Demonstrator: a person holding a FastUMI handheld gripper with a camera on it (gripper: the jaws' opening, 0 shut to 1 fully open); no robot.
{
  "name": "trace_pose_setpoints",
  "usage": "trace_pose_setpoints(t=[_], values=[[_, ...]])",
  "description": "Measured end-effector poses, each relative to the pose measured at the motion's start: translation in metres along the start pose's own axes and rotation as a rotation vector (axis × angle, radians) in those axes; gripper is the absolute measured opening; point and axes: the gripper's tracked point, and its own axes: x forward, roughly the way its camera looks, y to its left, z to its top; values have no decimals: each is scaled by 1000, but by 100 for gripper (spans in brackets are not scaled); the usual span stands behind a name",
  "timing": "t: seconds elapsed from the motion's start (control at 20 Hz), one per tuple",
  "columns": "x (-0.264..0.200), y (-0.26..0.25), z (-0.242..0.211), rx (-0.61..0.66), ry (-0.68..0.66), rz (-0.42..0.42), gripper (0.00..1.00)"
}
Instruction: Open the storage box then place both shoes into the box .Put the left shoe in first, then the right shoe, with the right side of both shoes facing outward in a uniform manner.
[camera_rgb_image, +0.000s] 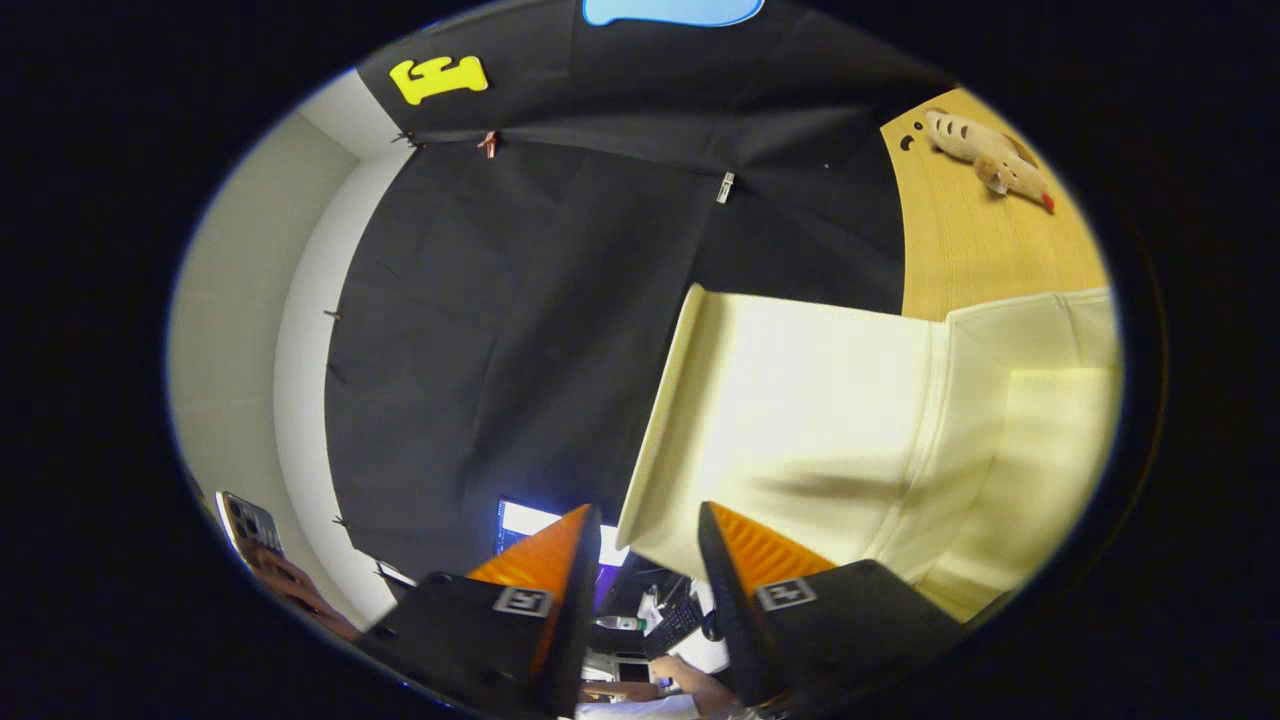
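my gripper (648, 525) hangs with its two fingers parted, a clear gap between them and nothing held in that gap. the corner of the cream storage box (800, 430) is my landmark, so i place everything from it. that corner edge sits just ahead of my fingertips, in line with the gap and a little toward my right finger (722, 560). i cannot tell whether the finger touches the panel or merely stands in front of it. the panel nearest me looks like a flat, pale lid or flap, tilted, with a raised lip along its long edge. beyond a fold in it the box goes on as a second cream part with a stitched seam.

past the box, on its far side, lies a light wooden surface (960, 250), and on that wood, well apart from the box, rests a small striped plush toy (985, 155) with a red tip at one end.

behind the box hangs the black cloth wall (520, 300), pinned with small clips, and beside the cloth stands a plain white wall (240, 330).

on the near side of the box, seen through the gap between my fingers, are a lit screen (525, 520), a keyboard (675, 625) and a person's forearm (690, 685) by the desk. farther from the box, beyond my left finger (580, 570), a hand holds a phone (250, 525).

i see no shoes from here.
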Motion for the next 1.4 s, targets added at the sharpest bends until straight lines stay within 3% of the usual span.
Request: trace_pose_setpoints(t=[0.1, 0.5, 0.75, 0.85, 1.4], values=[[-3, -9, 4, -29, -12, -40, 91], [-82, -19, 38, -194, -159, -155, 91], [-152, -30, 21, -522, -157, -334, 91], [-179, -35, 17, -619, -162, -414, 96], [-376, -48, 62, -730, -477, -785, 98]])
